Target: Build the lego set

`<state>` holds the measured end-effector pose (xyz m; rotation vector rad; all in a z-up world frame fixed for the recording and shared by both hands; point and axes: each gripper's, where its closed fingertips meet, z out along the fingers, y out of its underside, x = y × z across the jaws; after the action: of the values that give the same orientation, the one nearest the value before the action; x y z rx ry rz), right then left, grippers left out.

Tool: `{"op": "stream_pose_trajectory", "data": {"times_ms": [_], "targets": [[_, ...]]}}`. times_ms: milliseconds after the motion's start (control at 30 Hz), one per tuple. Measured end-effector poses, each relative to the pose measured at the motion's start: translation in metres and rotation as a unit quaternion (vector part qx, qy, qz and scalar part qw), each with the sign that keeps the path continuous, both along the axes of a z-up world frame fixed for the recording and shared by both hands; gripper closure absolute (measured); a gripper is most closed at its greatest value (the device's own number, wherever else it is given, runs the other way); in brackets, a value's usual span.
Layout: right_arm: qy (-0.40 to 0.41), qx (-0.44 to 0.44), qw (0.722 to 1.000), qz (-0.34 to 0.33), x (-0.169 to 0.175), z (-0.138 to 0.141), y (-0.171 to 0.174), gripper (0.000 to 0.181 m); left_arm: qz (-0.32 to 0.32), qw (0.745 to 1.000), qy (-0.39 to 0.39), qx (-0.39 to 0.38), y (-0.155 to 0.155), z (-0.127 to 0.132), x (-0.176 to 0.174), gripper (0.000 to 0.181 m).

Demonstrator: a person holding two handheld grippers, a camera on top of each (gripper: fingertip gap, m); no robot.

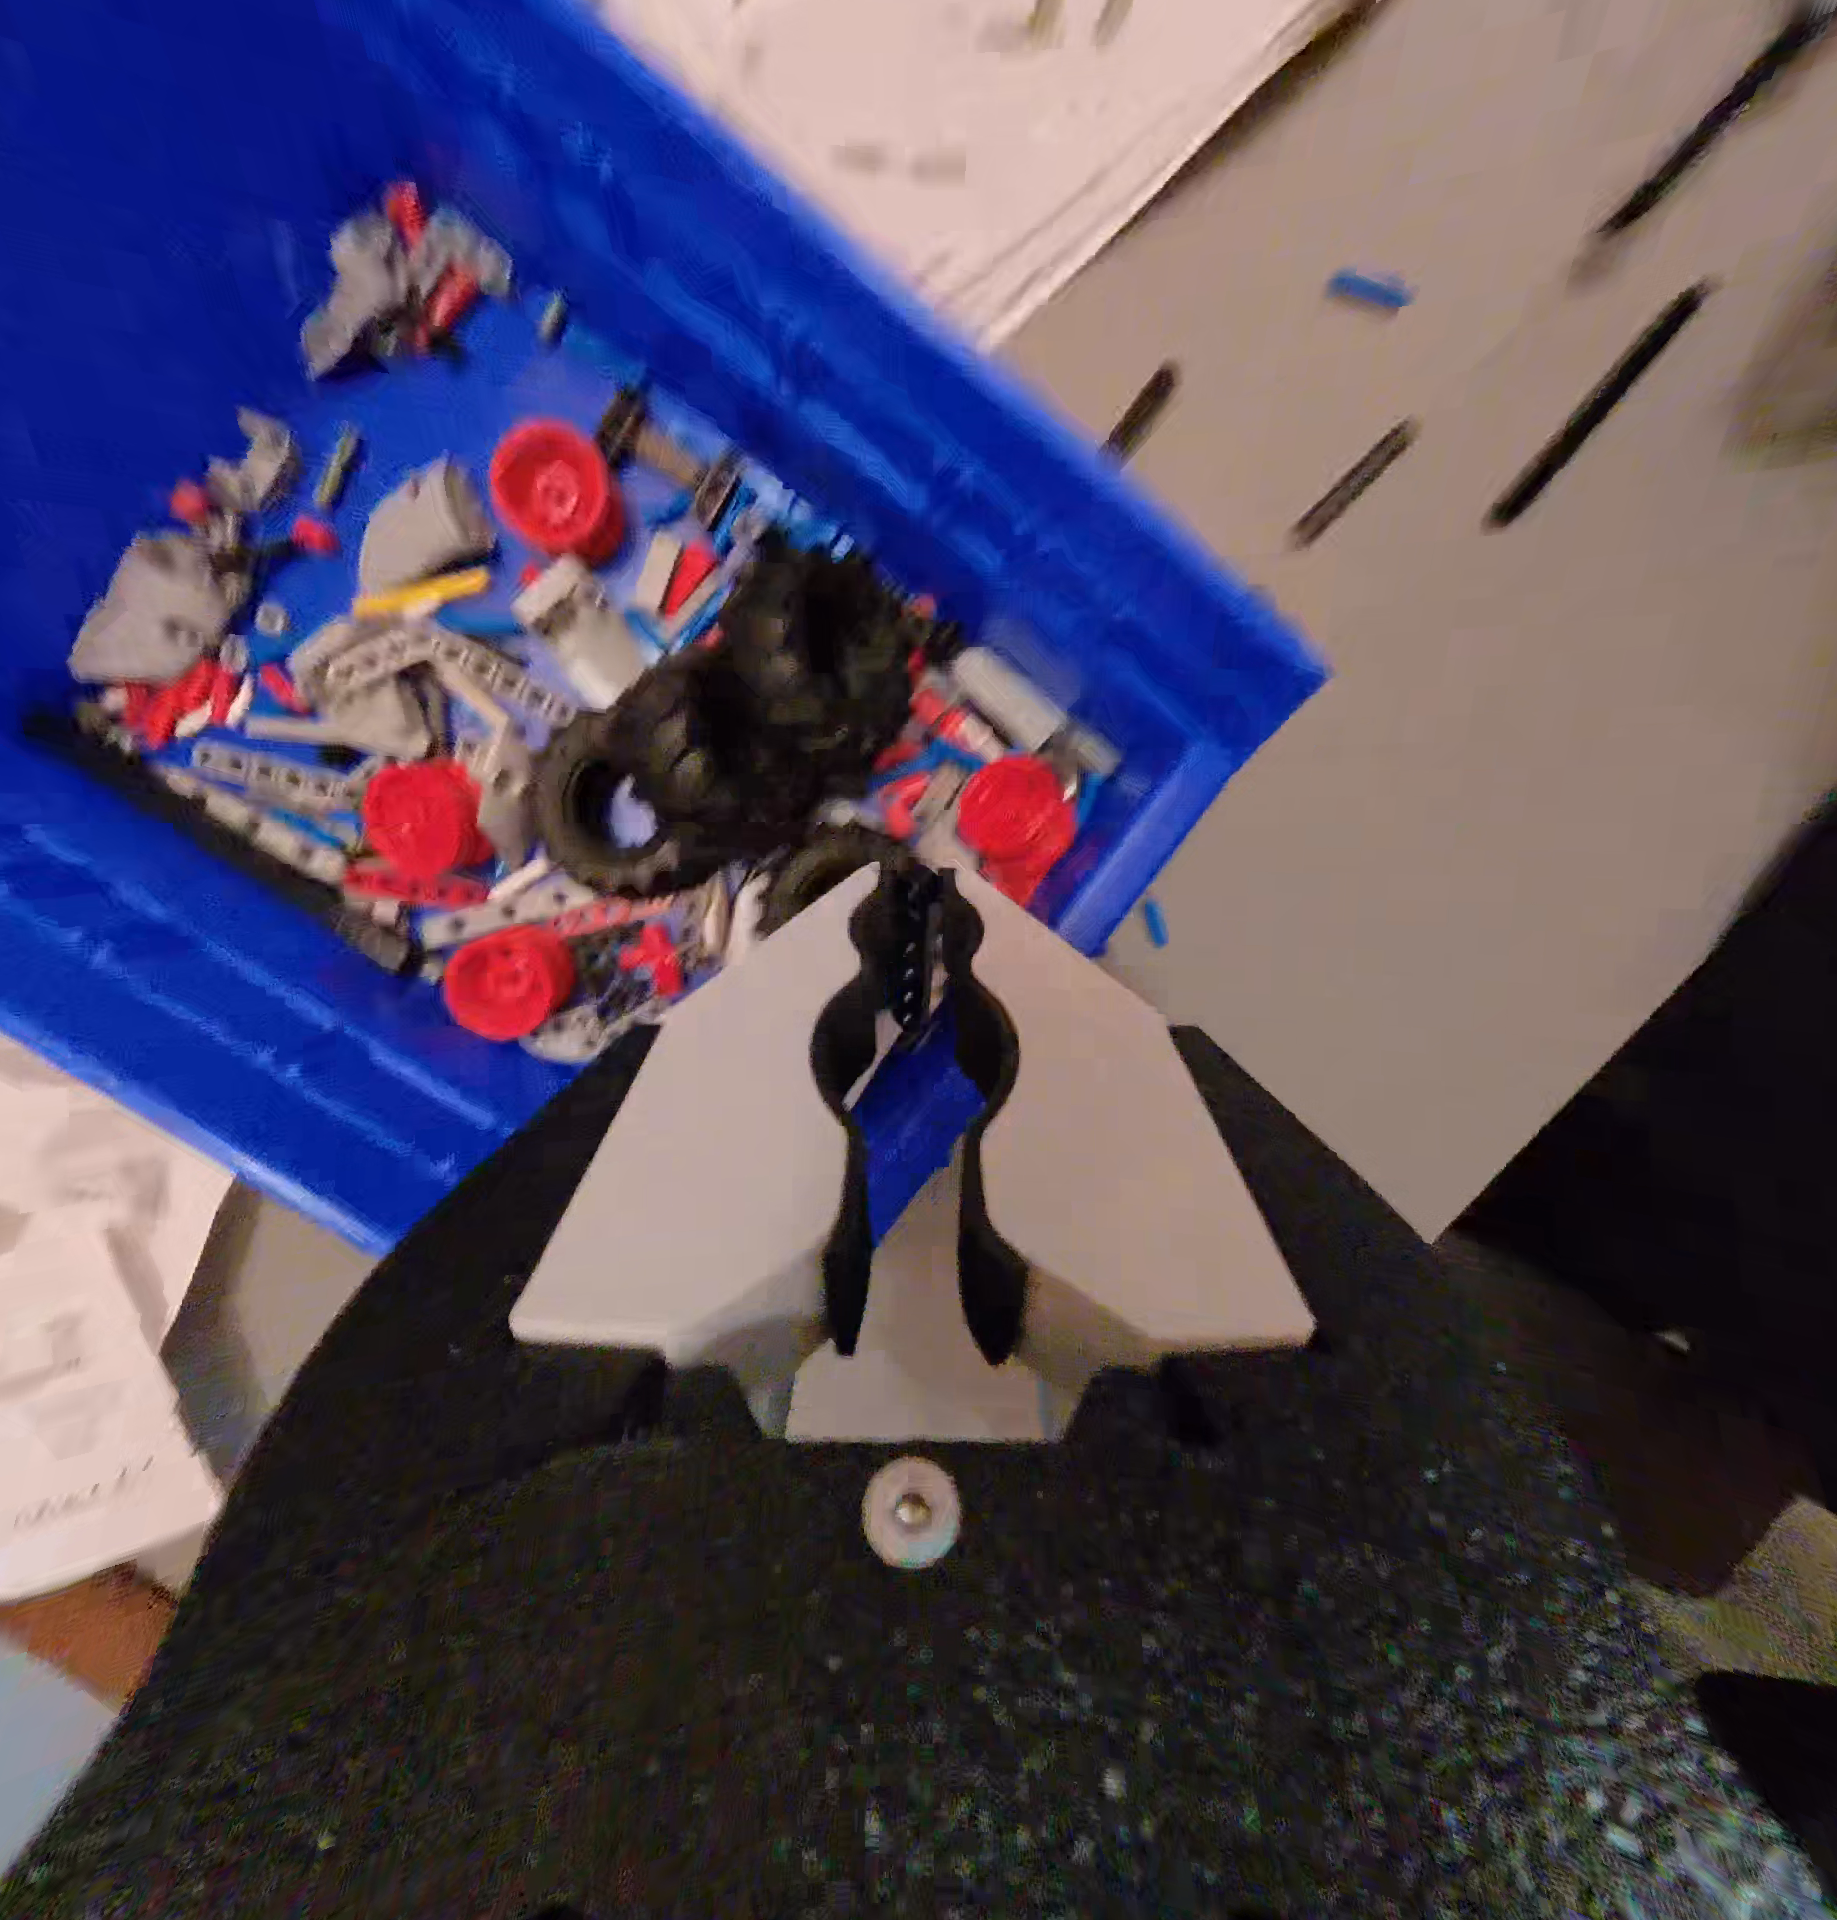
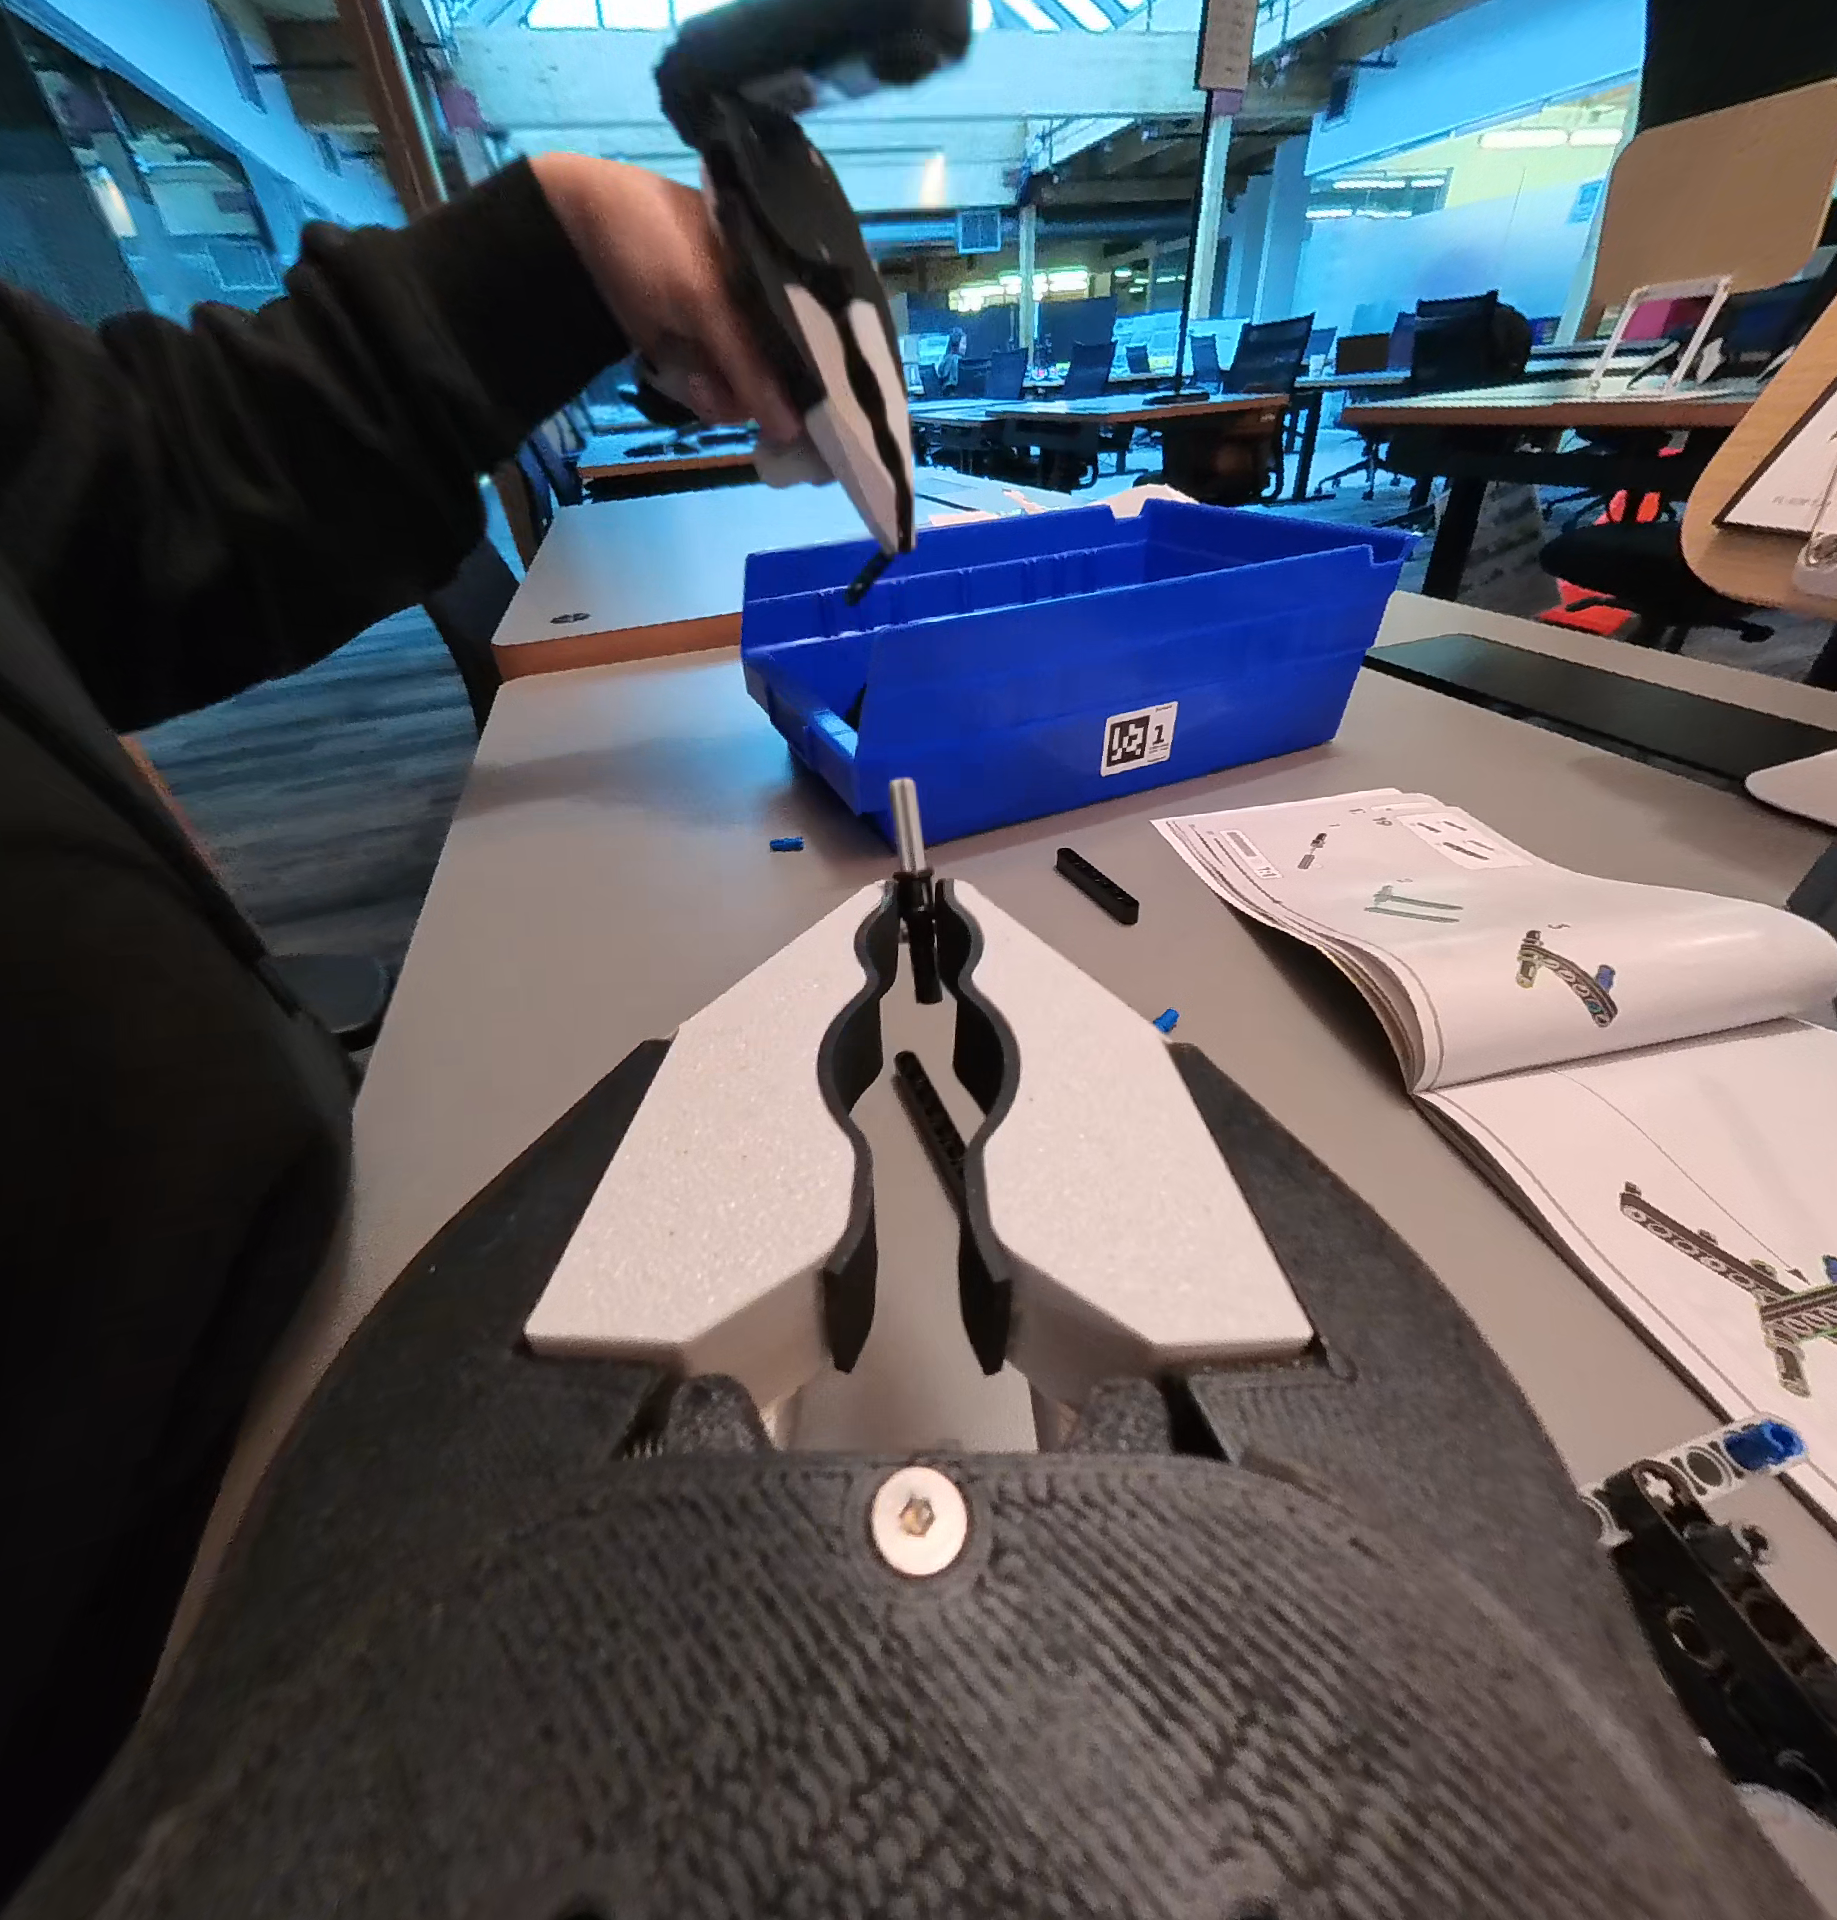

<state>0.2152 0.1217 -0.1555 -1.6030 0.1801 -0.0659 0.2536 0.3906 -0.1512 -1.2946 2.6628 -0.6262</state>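
The build is barely begun: most pieces lie in the blue bin [image 2: 1049,665], above it the left tongs [image 1: 909,904] pinch a black beam [image 1: 912,961], and near it the right tongs [image 2: 919,904] pinch a small axle part [image 2: 909,894].

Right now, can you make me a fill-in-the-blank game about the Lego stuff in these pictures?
1. The loose Lego pieces lie in a ____ bin.
2. The wheel hubs in the bin are ____.
3. The left gripper pinches a black beam above the ____.
4. The open instruction booklet lies on the table to the ____ of the bin.

Answers: blue; red; bin; right
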Motion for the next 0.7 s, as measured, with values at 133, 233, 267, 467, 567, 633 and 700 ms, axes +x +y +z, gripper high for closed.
{"op": "stream_pose_trajectory", "data": {"times_ms": [133, 233, 267, 467, 567, 633, 700], "targets": [[0.007, 0.005, 1.000, -0.024, 0.002, 0.001, -0.005, 0.178, -0.060, 0.985, -0.103, -0.127, -0.108, 0.037, -0.008, 0.175], [0.019, 0.017, 0.999, -0.042, 0.001, 0.005, -0.014, 0.178, -0.119, 0.980, -0.144, -0.069, -0.176, 0.000, -0.017, 0.175], [0.022, 0.001, 0.998, -0.055, 0.003, 0.001, -0.018, 0.177, -0.143, 0.978, -0.148, -0.031, -0.193, -0.019, -0.020, 0.175], [0.012, -0.070, 0.992, -0.102, 0.004, -0.013, -0.049, 0.177, -0.243, 0.954, -0.167, 0.056, -0.263, -0.078, -0.022, 0.176], [0.023, -0.106, 0.987, -0.117, 0.004, -0.028, -0.062, 0.177, -0.258, 0.948, -0.171, 0.074, -0.280, -0.085, -0.021, 0.175], [0.032, -0.103, 0.988, -0.112, 0.001, -0.030, -0.063, 0.177, -0.266, 0.946, -0.166, 0.081, -0.284, -0.088, -0.023, 0.175], [0.028, -0.107, 0.988, -0.108, -0.001, -0.030, -0.062, 0.177, -0.257, 0.947, -0.170, 0.089, -0.280, -0.087, -0.018, 0.176]]}}
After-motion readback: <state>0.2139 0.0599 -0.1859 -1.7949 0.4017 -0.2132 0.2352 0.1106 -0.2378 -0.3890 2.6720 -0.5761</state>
